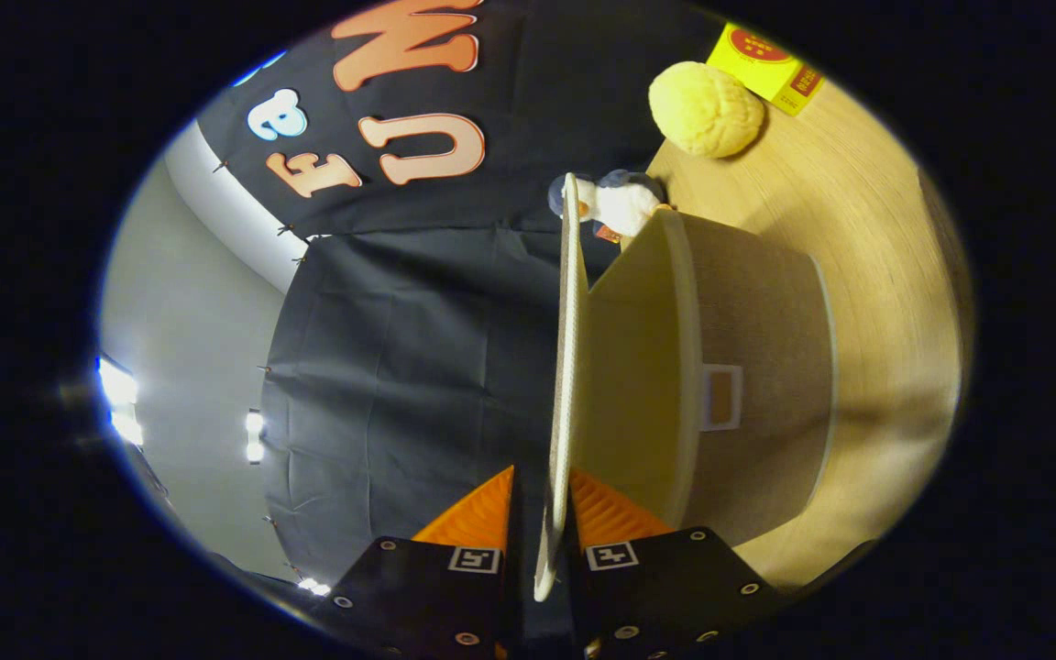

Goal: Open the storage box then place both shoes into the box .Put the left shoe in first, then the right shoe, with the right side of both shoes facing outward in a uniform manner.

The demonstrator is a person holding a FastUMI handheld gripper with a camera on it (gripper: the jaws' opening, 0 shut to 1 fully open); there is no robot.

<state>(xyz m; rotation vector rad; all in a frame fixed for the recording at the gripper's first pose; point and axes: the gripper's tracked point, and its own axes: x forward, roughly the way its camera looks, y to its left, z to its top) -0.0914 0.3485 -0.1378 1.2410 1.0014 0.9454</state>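
Gripper view, rolled sideways so the light wooden tabletop (867,229) runs up one side of the scene. Two orange ribbed fingers (478,513) of the black handheld gripper (542,513) sit close together with the thin lid (567,367) of the storage box between them. The lid is seen edge-on, a pale woven panel with a cream border, and both fingers press against it, one on each face. It stands raised, swung clear of the box's opening, and reaches away beyond the fingertips.

Just beside the lid is the storage box (757,367) itself, a beige fabric-covered container with a cream rim and a pale yellow interior (633,367) that faces the lid. A small rectangular label holder (722,396) is on its outer wall. The box rests on the tabletop.

Beyond the far end of the lid lies a small white and dark plush toy (620,202). Farther along the tabletop, near its far edge, sits a round fluffy yellow object (707,108), touching or just beside a flat yellow and red carton (766,60).
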